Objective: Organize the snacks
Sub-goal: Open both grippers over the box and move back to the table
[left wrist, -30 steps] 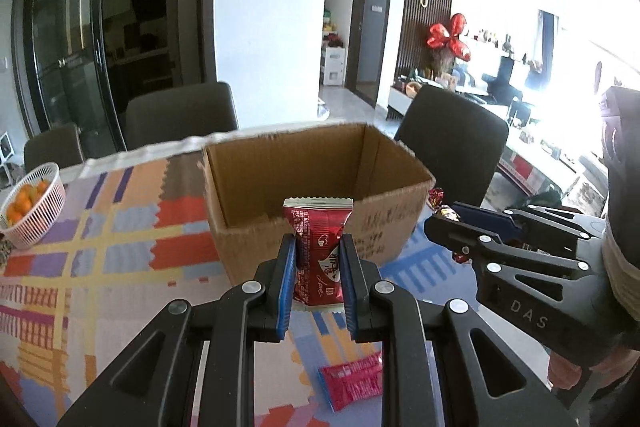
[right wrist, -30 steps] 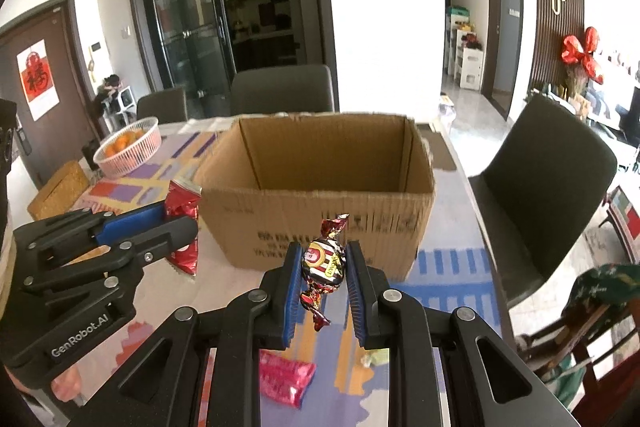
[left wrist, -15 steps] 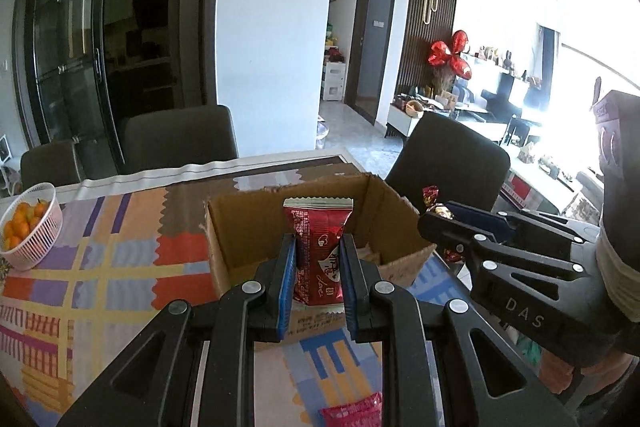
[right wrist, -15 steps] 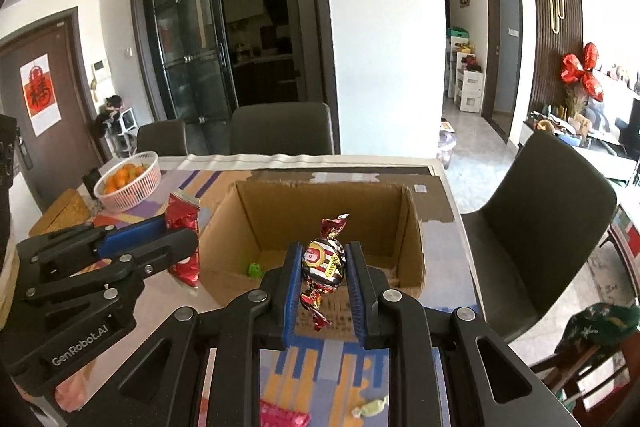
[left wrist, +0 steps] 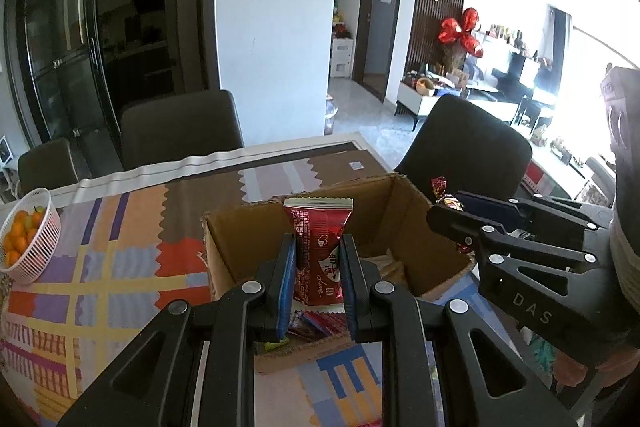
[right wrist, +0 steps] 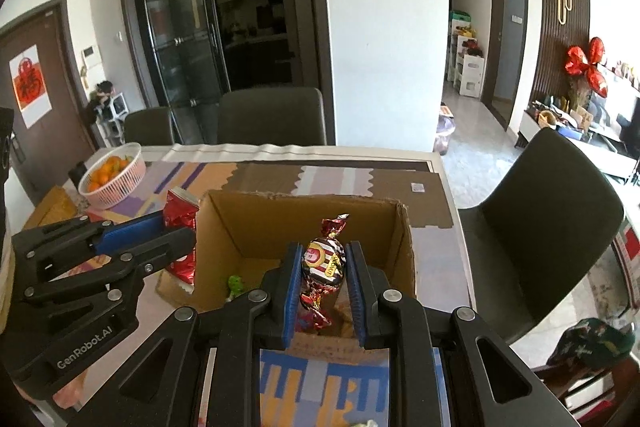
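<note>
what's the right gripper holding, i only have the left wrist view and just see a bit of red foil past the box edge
Observer: The right gripper is shut on a twist-wrapped candy with a striped wrapper and gold label.
Operator: is it over the box
Observer: Yes, it sits above the cardboard box, near its front wall.
Operator: anything green in there
Observer: A small green sweet lies on the box floor, left of the candy.

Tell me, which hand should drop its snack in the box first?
Probably the right. The right gripper holds its wrapped candy over the open cardboard box; the left gripper's red packet looks outside the box's left wall.
</note>
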The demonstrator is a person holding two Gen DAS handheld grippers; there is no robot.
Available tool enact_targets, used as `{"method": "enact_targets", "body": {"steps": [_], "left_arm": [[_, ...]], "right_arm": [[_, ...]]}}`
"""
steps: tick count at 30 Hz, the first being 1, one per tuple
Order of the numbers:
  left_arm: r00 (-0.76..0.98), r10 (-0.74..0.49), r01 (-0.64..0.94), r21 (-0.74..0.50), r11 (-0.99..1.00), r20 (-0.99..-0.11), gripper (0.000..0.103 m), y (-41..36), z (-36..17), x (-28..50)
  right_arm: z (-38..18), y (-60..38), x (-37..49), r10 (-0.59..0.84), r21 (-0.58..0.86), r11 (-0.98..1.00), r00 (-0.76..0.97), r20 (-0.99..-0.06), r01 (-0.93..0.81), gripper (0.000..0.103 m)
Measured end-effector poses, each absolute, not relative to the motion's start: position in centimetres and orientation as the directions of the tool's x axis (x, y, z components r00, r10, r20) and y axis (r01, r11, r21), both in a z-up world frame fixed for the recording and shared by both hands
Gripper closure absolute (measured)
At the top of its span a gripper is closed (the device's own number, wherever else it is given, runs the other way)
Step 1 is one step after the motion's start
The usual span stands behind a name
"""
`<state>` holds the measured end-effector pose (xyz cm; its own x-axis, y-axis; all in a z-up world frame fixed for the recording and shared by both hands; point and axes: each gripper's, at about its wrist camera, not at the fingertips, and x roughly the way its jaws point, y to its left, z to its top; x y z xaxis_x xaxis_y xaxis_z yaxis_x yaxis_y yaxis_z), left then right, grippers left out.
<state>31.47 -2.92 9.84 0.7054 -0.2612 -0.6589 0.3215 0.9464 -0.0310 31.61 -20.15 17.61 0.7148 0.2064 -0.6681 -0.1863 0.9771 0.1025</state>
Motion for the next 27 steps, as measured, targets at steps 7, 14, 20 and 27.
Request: {"method": "enact_targets", "body": {"steps": [7, 14, 20, 27], "left_arm": [[0.698, -0.22, 0.286, -0.016, 0.958, -0.682, 0.075, -3.0, 9.1, 33.7], [0.74, -0.19, 0.283, 0.042, 0.958, -0.646, 0.063, -2.8, 9.7, 31.1], [0.761, -0.222, 0.319, 0.054, 0.946, -0.61, 0.057, -2.6, 10.1, 27.0], [0.744, -0.273, 0.376, 0.046, 0.925, -0.61, 0.055, -2.7, 9.2, 22.7]], "right_arm": [[16.6, -19.8, 33.9, 0.18, 0.08, 0.981, 0.685, -0.706, -0.175, 0.079], [16.1, -20.1, 32.8, 0.159, 0.07, 0.985, 0.691, -0.706, -0.154, 0.063], [16.9, -20.7, 29.0, 0.149, 0.071, 0.988, 0.725, -0.672, -0.137, 0.055], [16.9, -21.6, 23.8, 0.116, 0.066, 0.993, 0.761, -0.639, -0.096, 0.05]]}}
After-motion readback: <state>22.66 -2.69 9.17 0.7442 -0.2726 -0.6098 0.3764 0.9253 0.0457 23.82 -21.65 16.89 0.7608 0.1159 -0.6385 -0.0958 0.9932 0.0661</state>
